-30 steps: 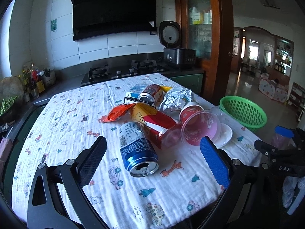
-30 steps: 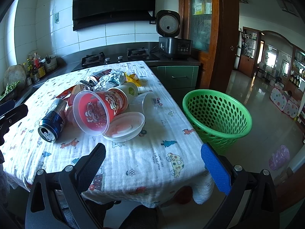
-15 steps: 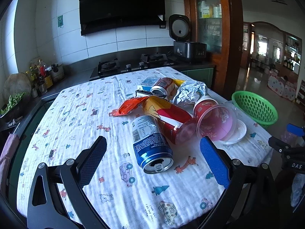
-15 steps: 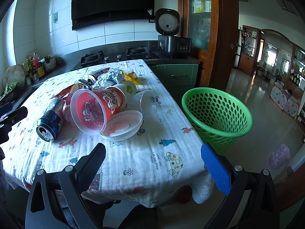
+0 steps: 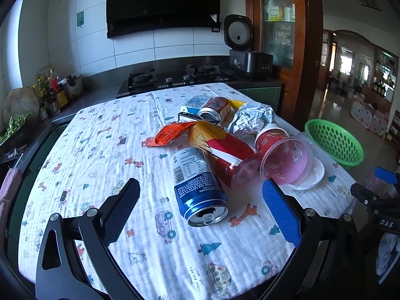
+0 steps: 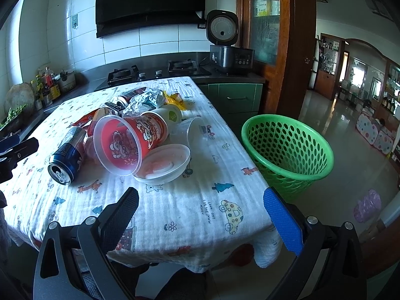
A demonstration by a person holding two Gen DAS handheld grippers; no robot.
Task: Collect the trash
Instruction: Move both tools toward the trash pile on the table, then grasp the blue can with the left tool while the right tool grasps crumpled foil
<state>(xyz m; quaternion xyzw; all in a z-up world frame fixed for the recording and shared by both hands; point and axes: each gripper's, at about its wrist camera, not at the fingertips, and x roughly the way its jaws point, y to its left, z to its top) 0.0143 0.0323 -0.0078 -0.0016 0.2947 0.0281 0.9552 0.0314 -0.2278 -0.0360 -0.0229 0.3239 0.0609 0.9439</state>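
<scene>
Hovering my left gripper [image 5: 200,205], jaws wide and empty, over the blue can [image 5: 198,186] lying beside the red cup [image 5: 280,155] (round, likely to roll off the pads), right gripper [image 6: 200,212] equally spread, empty.

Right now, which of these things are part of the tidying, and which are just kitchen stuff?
Part of the job: blue can, red noodle cup, white lid, crumpled foil, green basket.

Just there: rice cooker, stove, patterned tablecloth.

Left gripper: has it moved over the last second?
Yes. The left gripper swung left: the green perforated plastic basket and black range hood now sit further right.
</scene>
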